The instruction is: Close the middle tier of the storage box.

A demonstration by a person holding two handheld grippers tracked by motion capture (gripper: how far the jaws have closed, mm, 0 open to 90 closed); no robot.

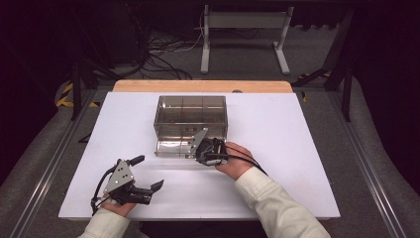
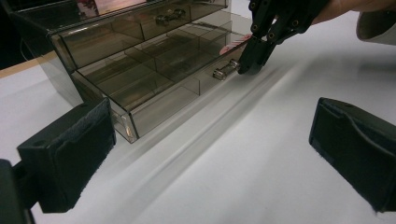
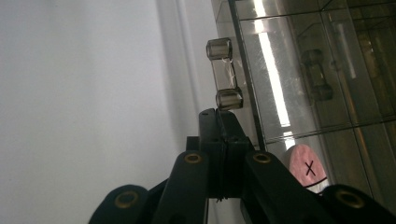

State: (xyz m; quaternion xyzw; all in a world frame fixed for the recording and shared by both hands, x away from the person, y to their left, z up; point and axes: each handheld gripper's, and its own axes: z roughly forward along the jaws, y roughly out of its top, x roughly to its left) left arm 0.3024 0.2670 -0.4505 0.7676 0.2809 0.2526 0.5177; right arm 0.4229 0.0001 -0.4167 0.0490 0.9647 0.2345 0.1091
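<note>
The smoked-acrylic drawer box (image 1: 190, 116) sat near the middle of the white table (image 1: 277, 163), its lower drawer (image 2: 154, 79) pulled partway out toward the person. The right tool (image 2: 250, 63) was closed flat, jaws together with nothing between them, its tip right at the end of the lower drawer's bar handle (image 3: 224, 74); from the right gripper view the tip sat just below the nearer post of the handle, and I could not tell whether it touched. The left tool (image 1: 148, 173) rested on the table well apart from the box, jaws spread wide, holding nothing. A pink disc marked with an X (image 3: 306, 170) lay in the open drawer near its front. Judged risks: with the jaws shut, the right tool could only nudge or hook the handle, not clamp it, so a pull might slip off the rounded post and leave the drawer where it was. A push applied at one end of the handle, off the drawer's centre line, might skew the drawer in its slot and jam it. The box looked light and nothing braced it, the left tool being away from it, so a firm shove could slide the whole box across the smooth table rather than move the drawer. A jolt might also shift the disc inside.
</note>
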